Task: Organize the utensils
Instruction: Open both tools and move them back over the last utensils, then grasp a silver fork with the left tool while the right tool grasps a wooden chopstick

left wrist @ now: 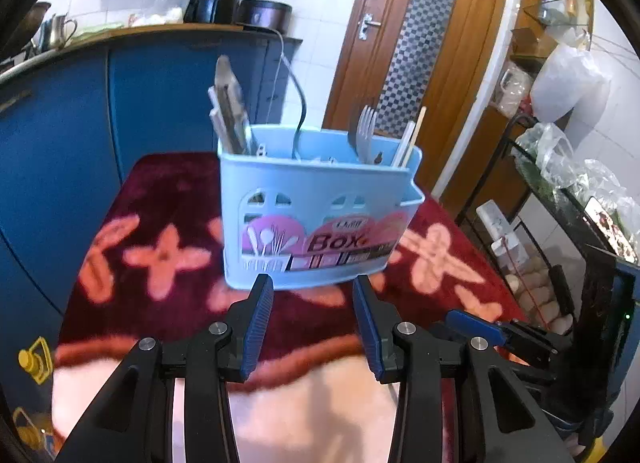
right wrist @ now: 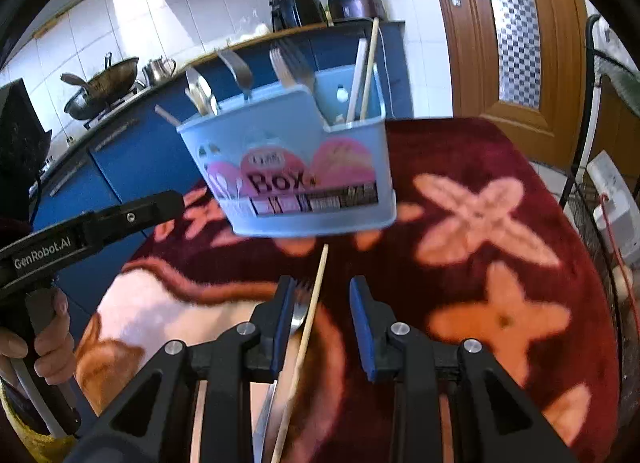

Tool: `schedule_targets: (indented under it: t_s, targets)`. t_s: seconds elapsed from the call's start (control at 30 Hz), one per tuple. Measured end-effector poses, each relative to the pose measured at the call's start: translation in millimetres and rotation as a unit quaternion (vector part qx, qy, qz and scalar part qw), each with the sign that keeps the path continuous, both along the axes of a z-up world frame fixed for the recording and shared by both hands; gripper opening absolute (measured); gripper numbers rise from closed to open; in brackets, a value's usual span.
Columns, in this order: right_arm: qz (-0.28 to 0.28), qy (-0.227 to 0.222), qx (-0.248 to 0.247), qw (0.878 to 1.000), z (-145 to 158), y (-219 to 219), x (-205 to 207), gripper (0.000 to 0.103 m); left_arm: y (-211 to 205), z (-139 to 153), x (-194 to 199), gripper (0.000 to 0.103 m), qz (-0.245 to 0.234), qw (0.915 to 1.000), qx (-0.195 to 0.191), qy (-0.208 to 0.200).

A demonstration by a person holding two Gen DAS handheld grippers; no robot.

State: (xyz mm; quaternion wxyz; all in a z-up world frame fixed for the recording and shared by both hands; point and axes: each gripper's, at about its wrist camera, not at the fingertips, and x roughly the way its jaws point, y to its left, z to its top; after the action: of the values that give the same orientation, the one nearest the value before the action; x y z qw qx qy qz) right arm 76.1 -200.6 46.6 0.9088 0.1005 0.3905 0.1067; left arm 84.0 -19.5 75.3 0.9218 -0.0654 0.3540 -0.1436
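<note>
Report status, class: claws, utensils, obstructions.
Left claw open, empty. Right claw open over metal fork and wooden chopstick. Light blue plastic utensil box ahead, unobstructed.

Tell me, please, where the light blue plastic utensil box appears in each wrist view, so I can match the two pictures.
Left wrist view: light blue plastic utensil box stands centre frame, just beyond the left gripper.
Right wrist view: it sits above centre, slightly left.
Shared landmark: brown wooden door with patterned glass, upper right in both.
</note>
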Motion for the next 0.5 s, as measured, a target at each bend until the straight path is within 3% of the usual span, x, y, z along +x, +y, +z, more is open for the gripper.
schedule_targets:
  t_s: [0.3,0.5]
  targets:
    - [0.020,0.040,-0.005,0.999,-17,13,-4,0.031,6,-20,-4,0.043,0.007,0.9997,-0.002,0.024]
    - [0.021,0.069,-0.014,0.997,-28,19,-1,0.019,8,-27,-7,0.043,0.011,0.9994,-0.004,0.032]
